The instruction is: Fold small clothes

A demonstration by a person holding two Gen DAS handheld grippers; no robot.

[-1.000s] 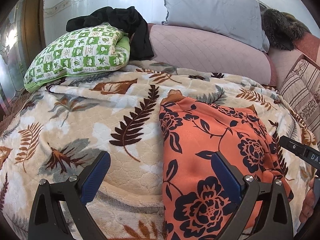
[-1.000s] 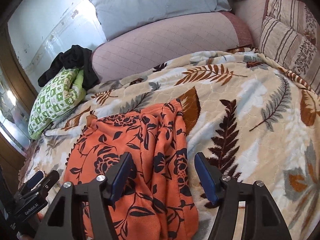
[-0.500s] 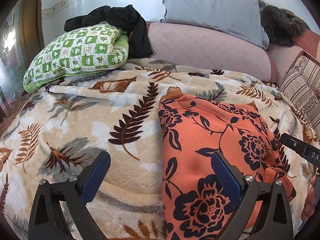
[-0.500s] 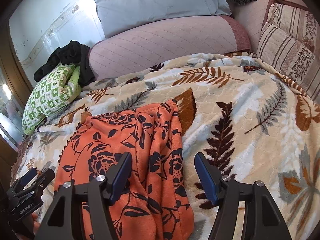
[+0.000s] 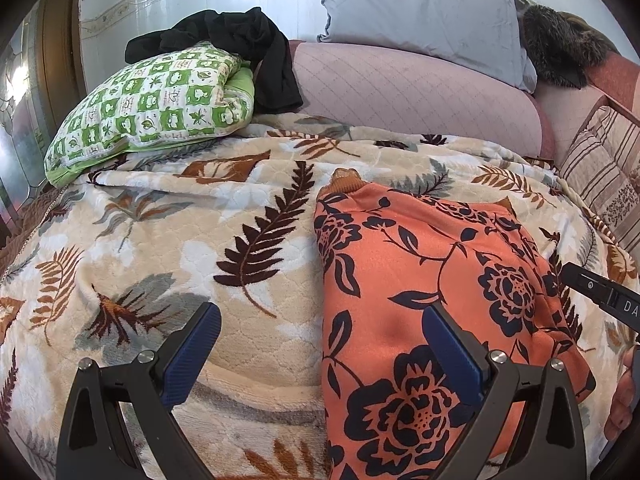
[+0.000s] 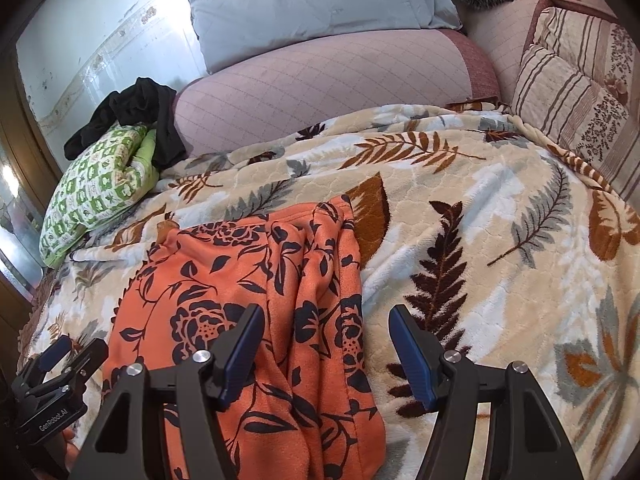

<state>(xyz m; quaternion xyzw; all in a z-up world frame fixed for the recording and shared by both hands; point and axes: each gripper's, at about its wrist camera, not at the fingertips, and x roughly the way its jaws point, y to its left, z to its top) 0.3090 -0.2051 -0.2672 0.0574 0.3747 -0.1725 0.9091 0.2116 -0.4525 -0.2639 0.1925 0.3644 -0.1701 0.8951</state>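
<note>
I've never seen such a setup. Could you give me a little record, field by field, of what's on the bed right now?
surface: leaf-print blanket
garment: orange floral cloth, lying folded over on the blanket
left tool: open, holding nothing, over the cloth's left edge
right tool: open, holding nothing, over the cloth's right edge
behind: green pillow, black clothing, grey pillow

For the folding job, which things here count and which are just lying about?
Job:
- orange floral garment
- left gripper, open
- right gripper, open
- leaf blanket underneath

Lying about:
- green checked pillow
- black garment
- grey pillow
- striped cushion
</note>
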